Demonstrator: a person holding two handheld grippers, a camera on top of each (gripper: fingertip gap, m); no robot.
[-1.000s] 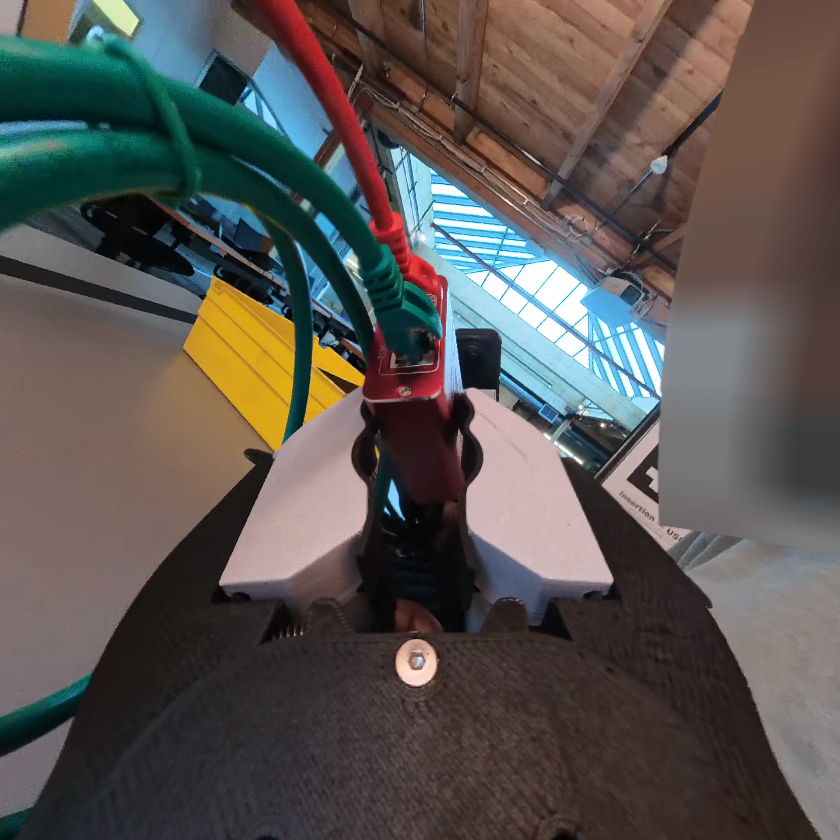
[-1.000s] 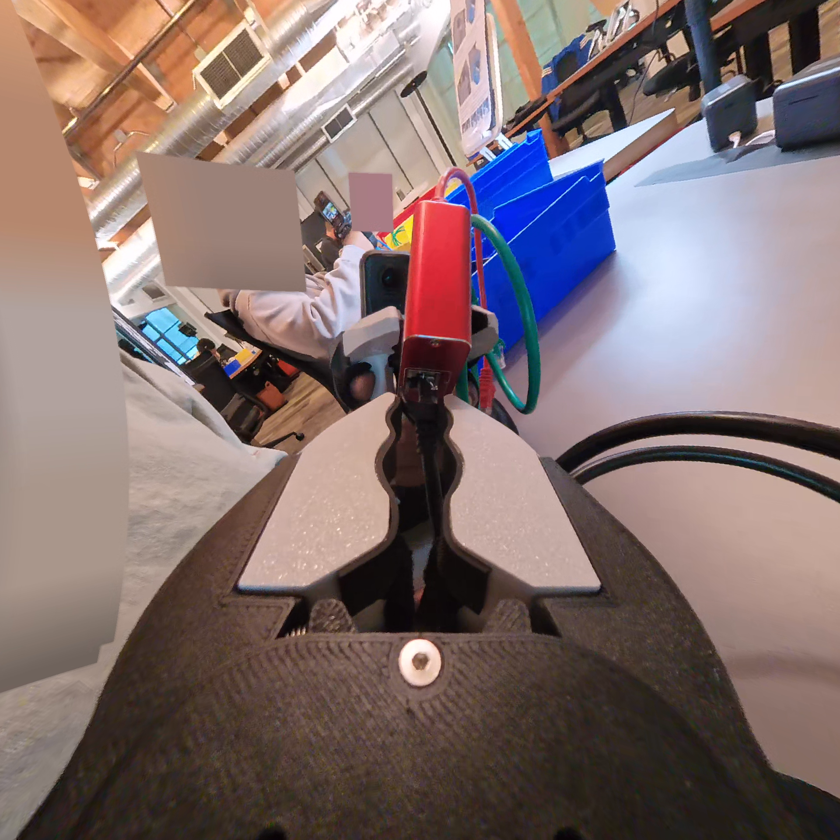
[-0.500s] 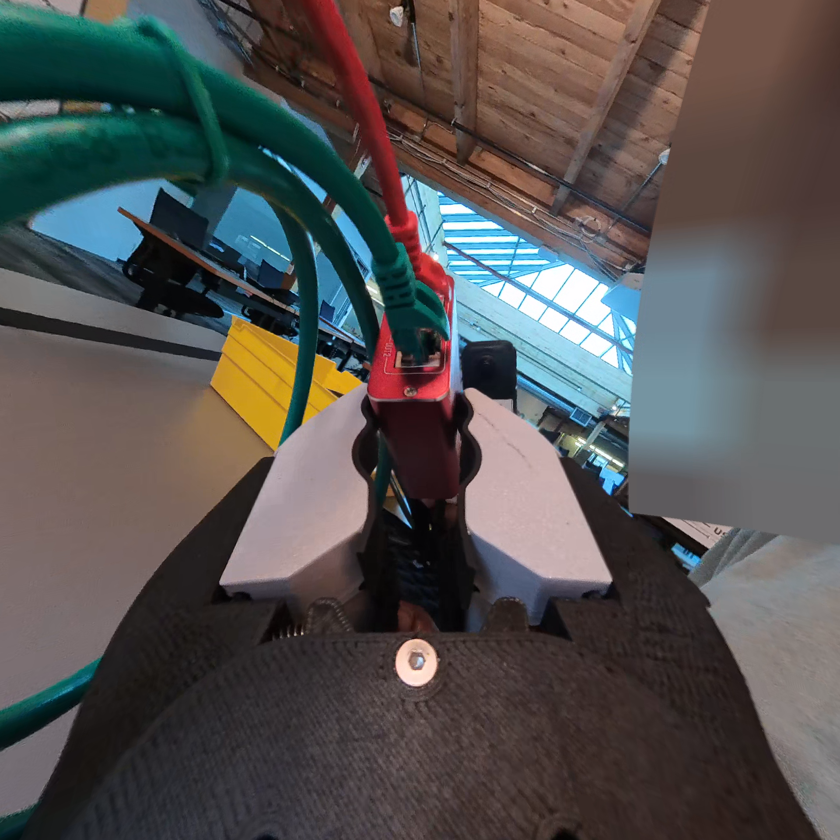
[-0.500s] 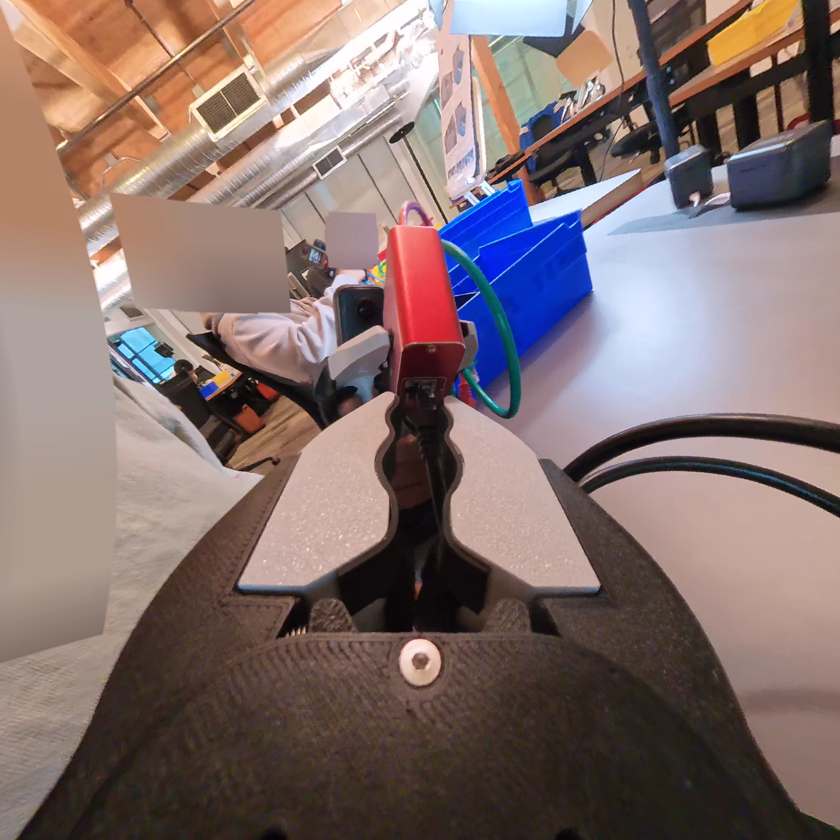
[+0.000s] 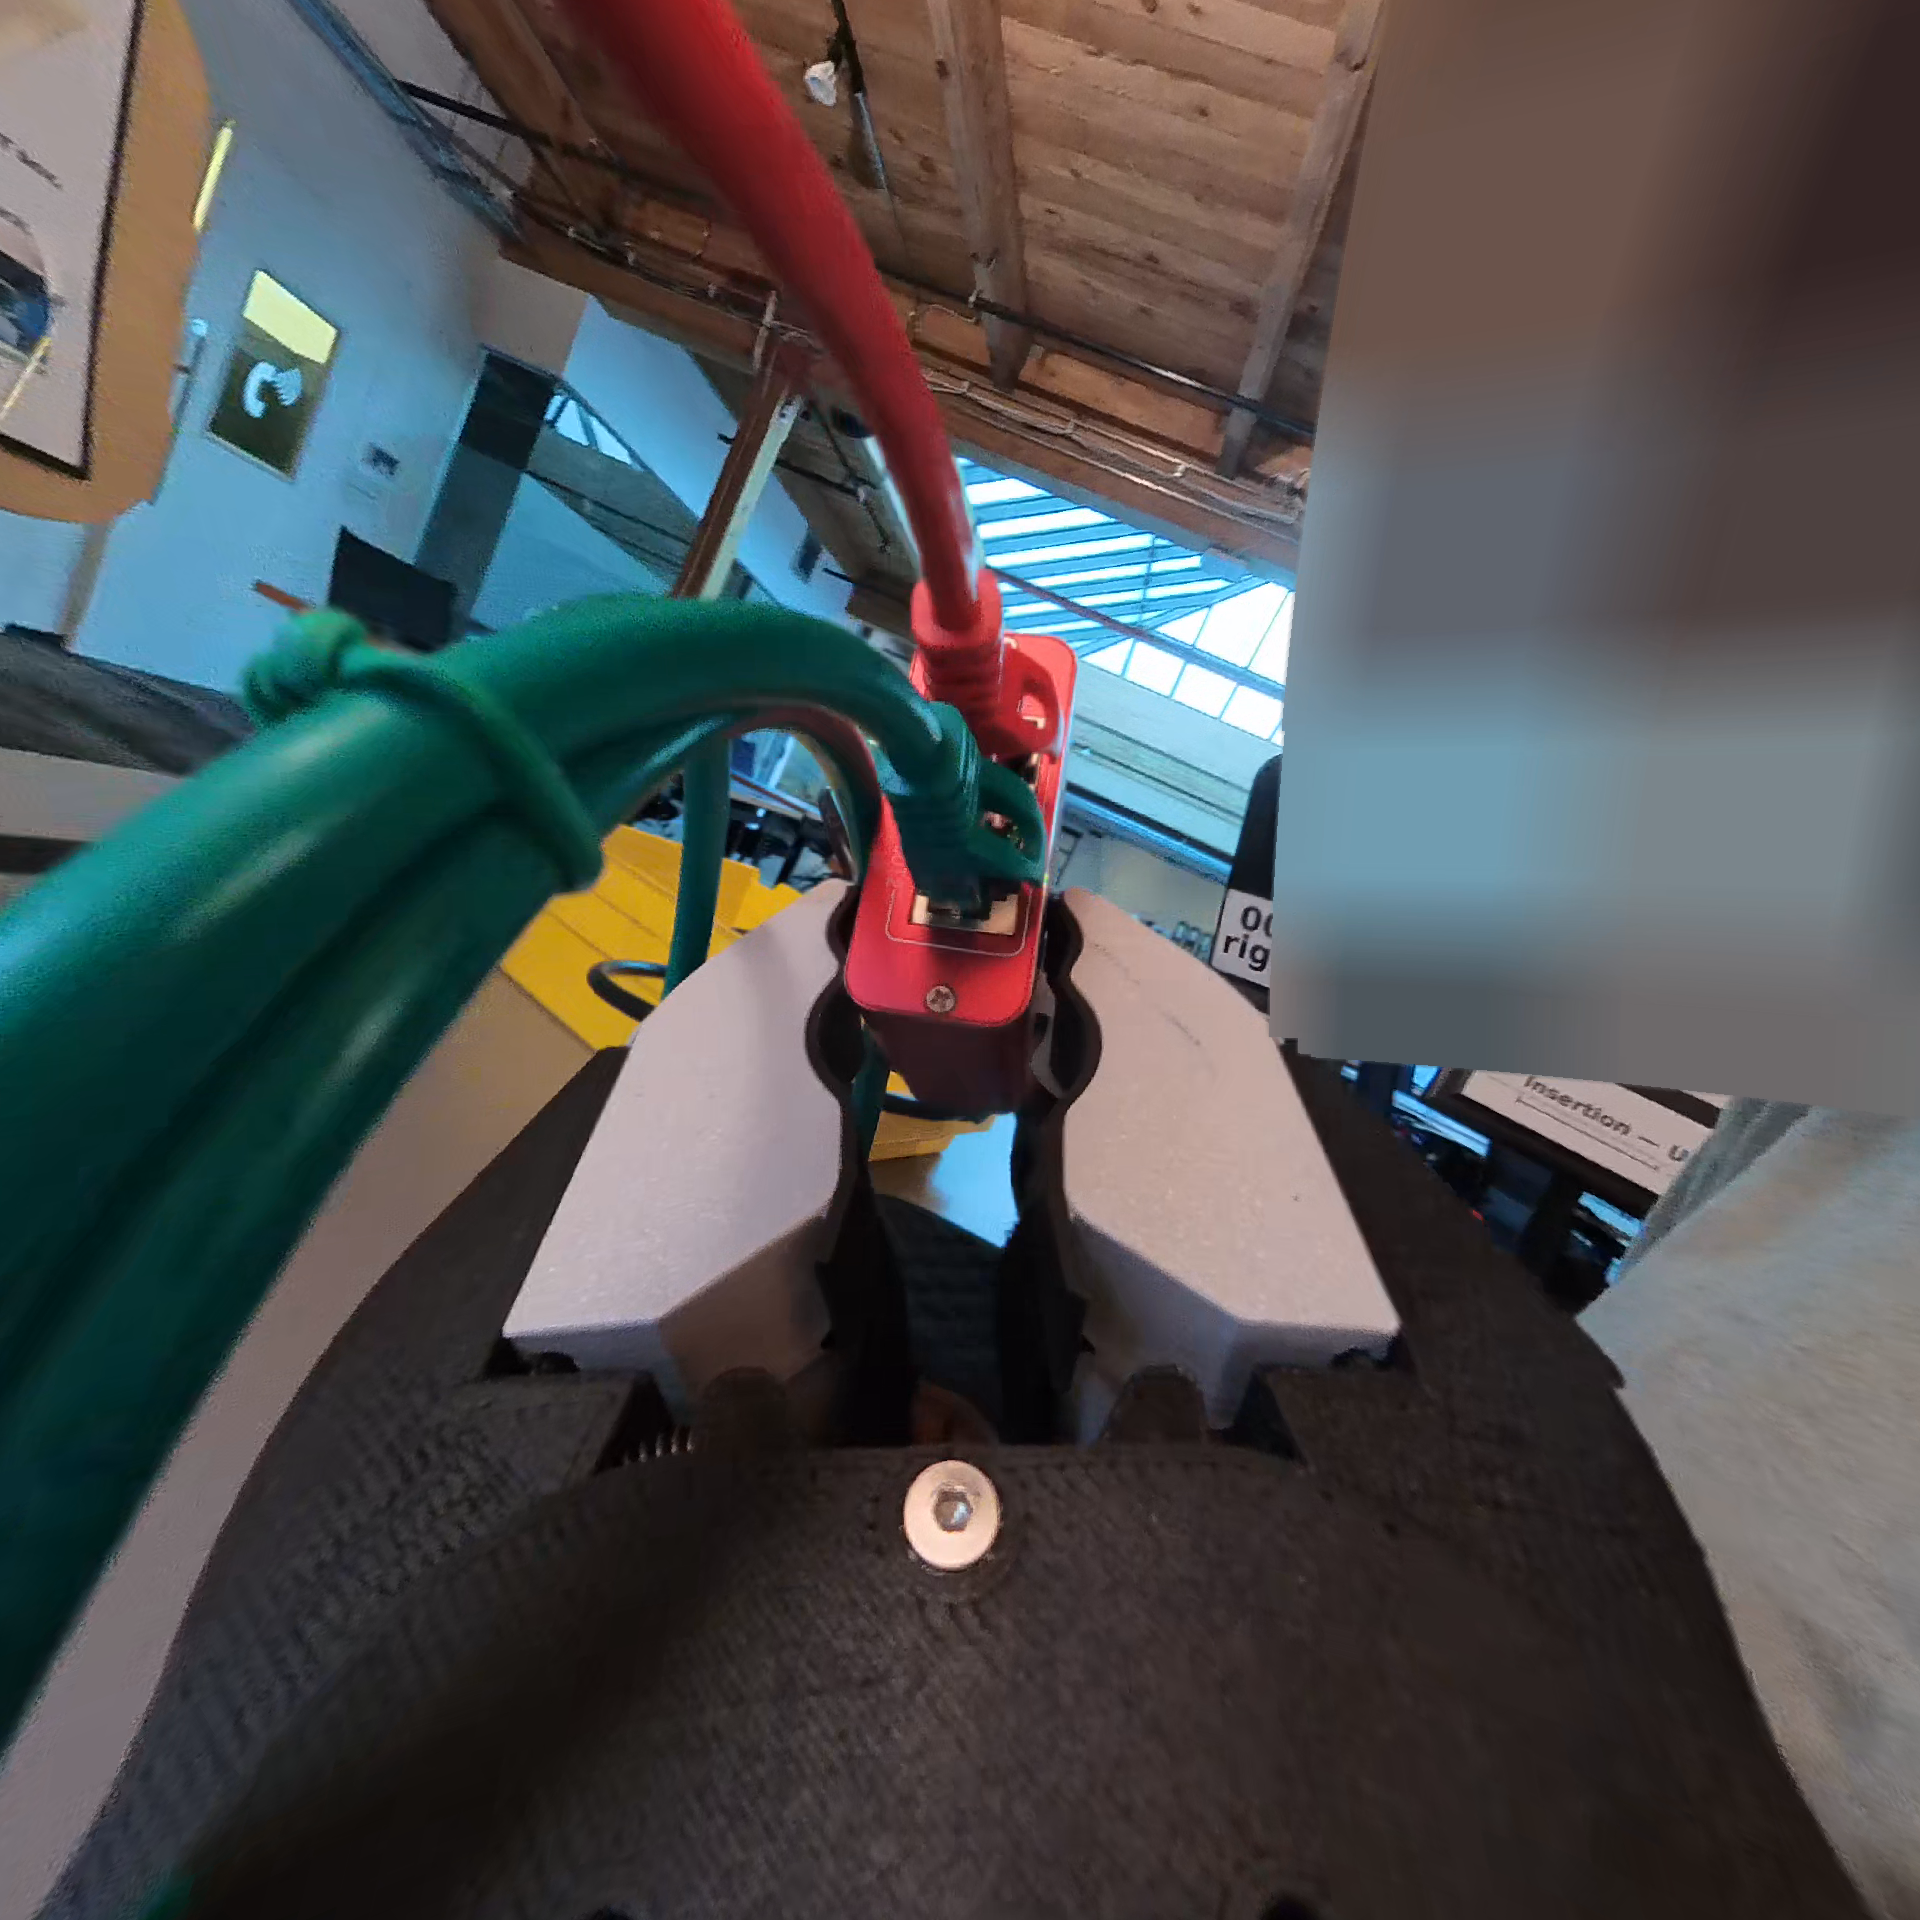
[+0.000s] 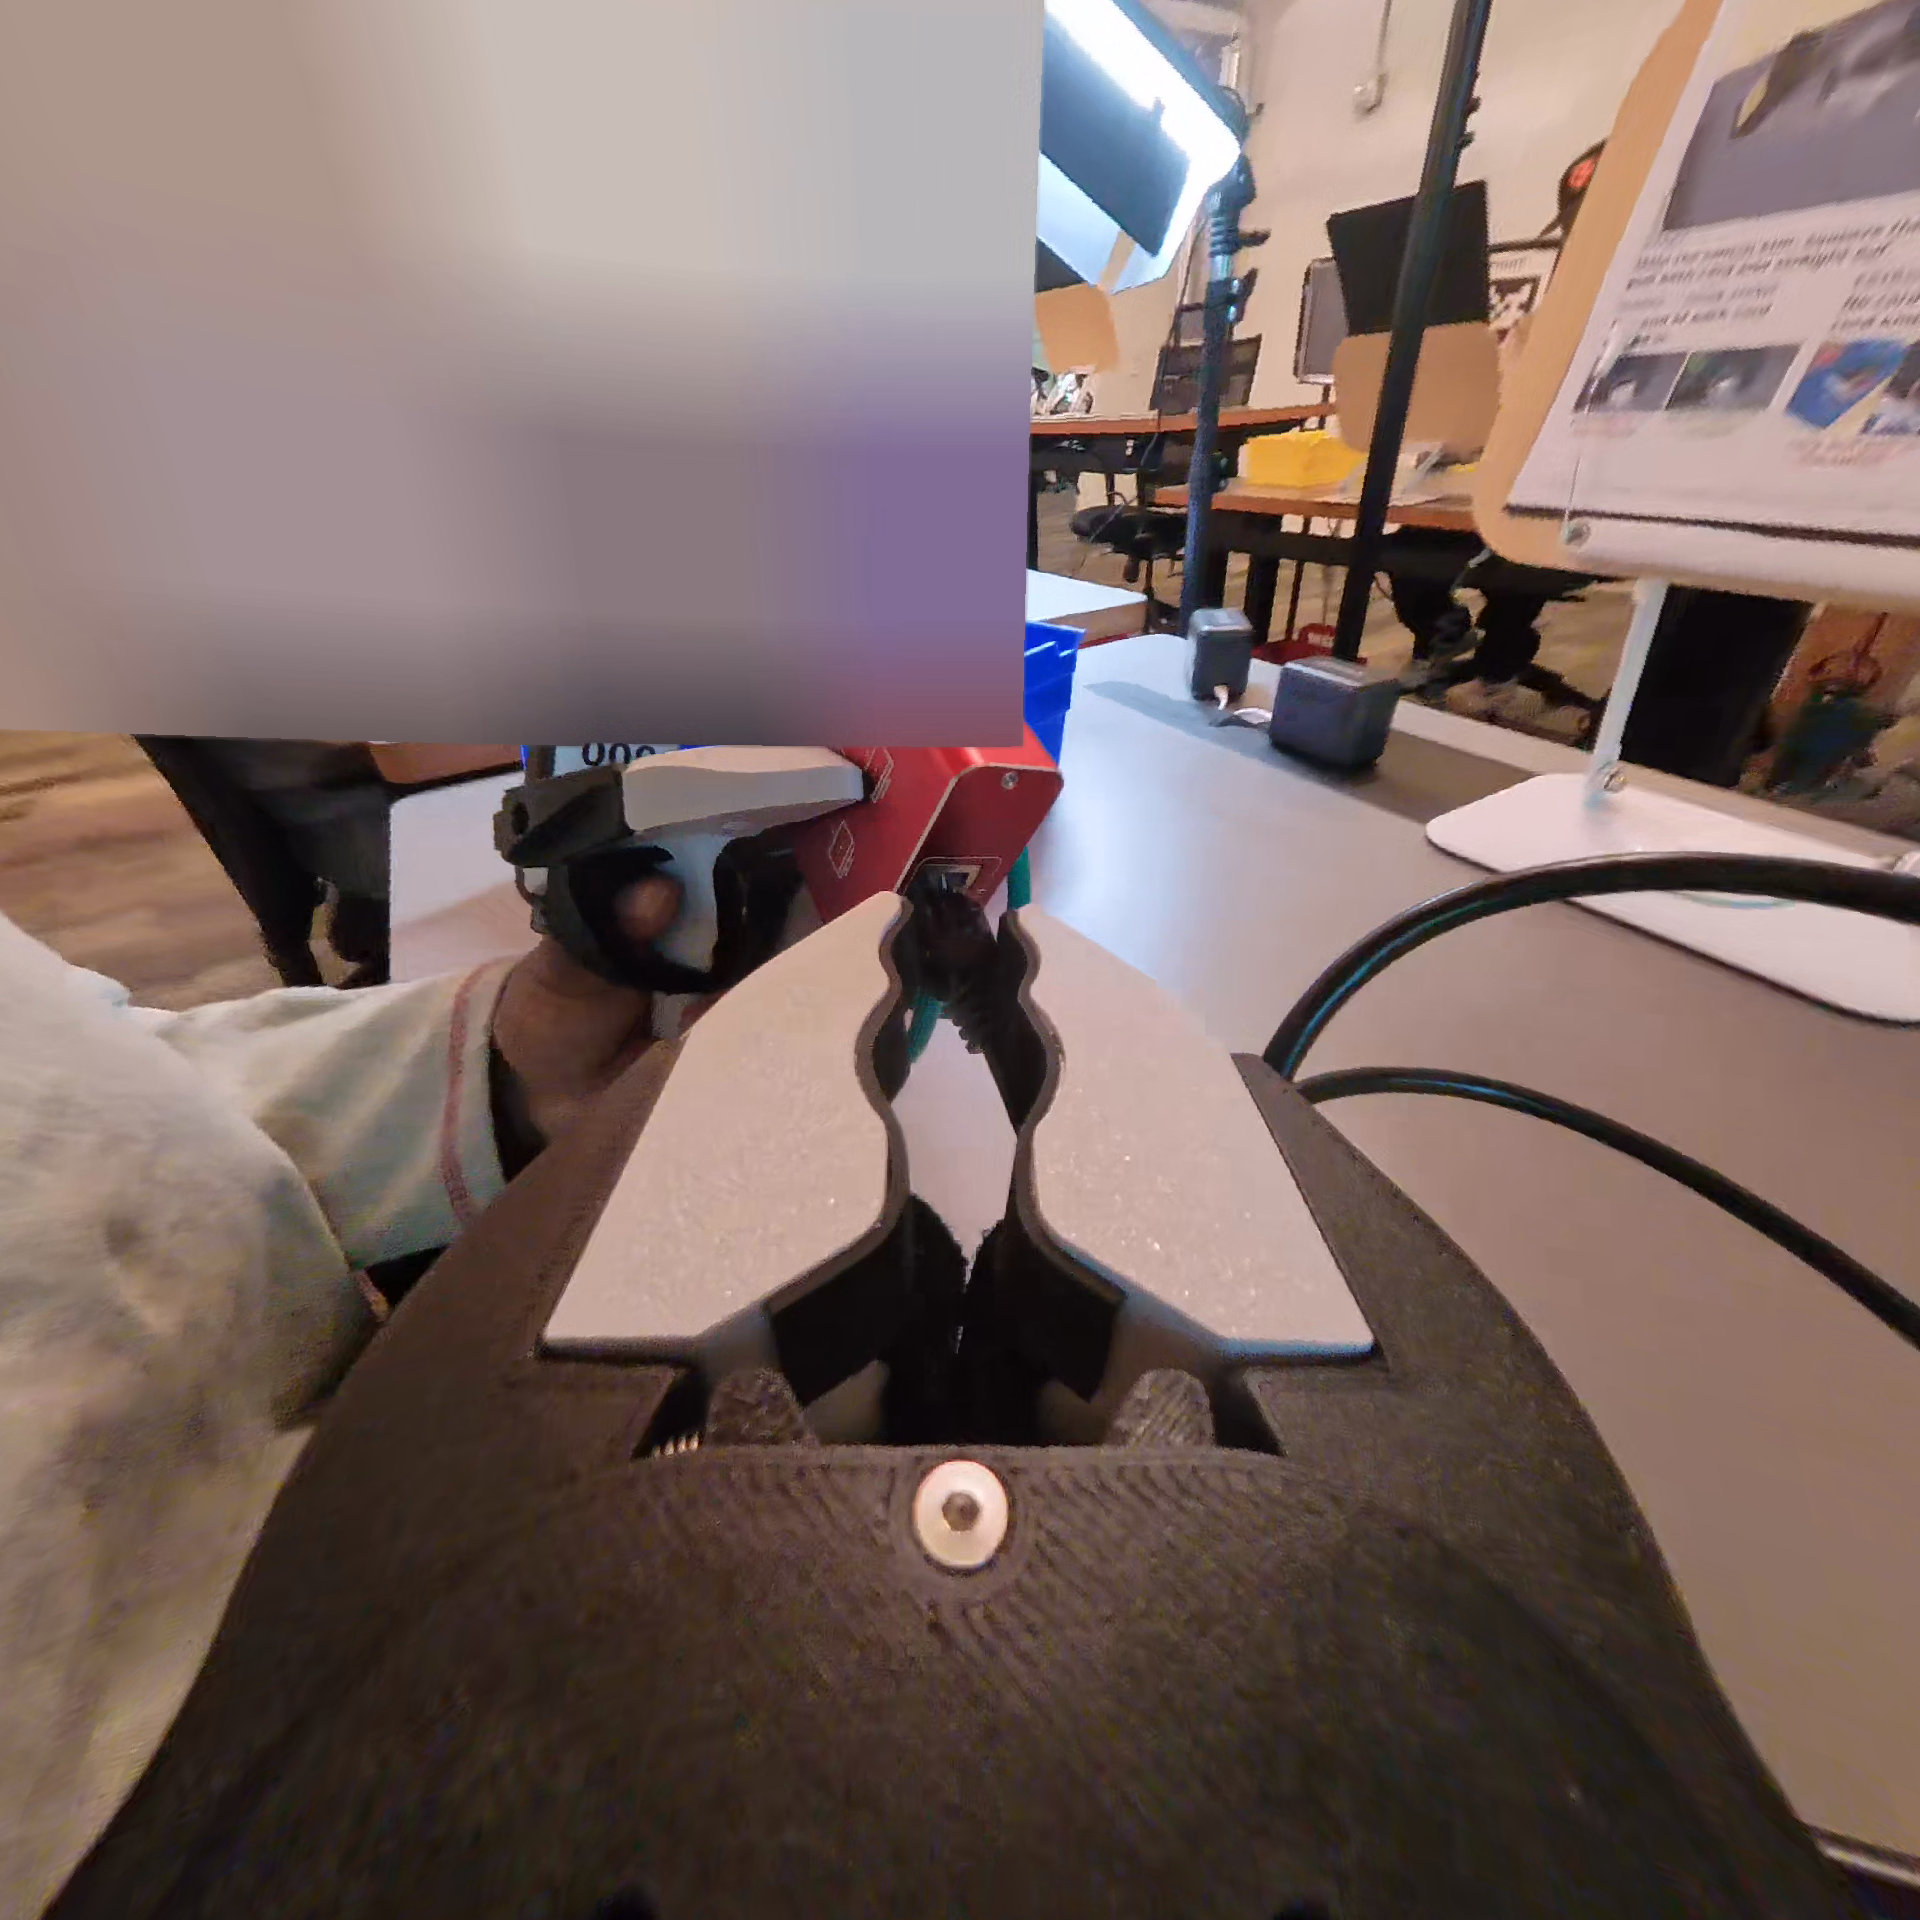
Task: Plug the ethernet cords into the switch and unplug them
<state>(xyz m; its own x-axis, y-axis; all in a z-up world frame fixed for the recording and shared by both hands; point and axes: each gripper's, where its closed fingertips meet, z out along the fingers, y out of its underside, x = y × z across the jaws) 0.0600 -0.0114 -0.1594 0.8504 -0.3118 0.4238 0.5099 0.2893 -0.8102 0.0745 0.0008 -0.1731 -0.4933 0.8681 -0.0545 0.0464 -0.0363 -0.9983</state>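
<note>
Left gripper [image 5: 948, 997] is clamped on the small red metal switch box [image 5: 940, 961]; the box sits between the two grey fingertips, its port face tilted up toward the camera and its body wedged in the wavy notch between the fingers.

Green ethernet cord [image 5: 416, 790] is plugged into a port just beyond the fingertips. It arcs off to the left of the left finger and is bundled with a green twist tie [image 5: 499, 769]. One empty port shows on the face right at the fingertips, below the green plug. Red ethernet cord [image 5: 831, 312] is plugged in at the far end of the box, past the green one, and runs up and away above the fingers.

Yellow plastic bin [image 5: 634, 935] sits on the table beyond the left finger.

Right gripper [image 6: 954, 961] is closed on the black cord plug [image 6: 951, 951], pinched at the fingertips. The plug sits at the port in the end face of the switch box [image 6: 977, 821]; can't tell if it's fully seated. The black cable [image 6: 1558, 904] loops over the grey table [image 6: 1558, 1299] to the right of the right finger. The person's hand [image 6: 582, 997], holding the other gripper, is off to the left of the left finger. A white sign stand [image 6: 1662, 862] is on the table to the far right.
</note>
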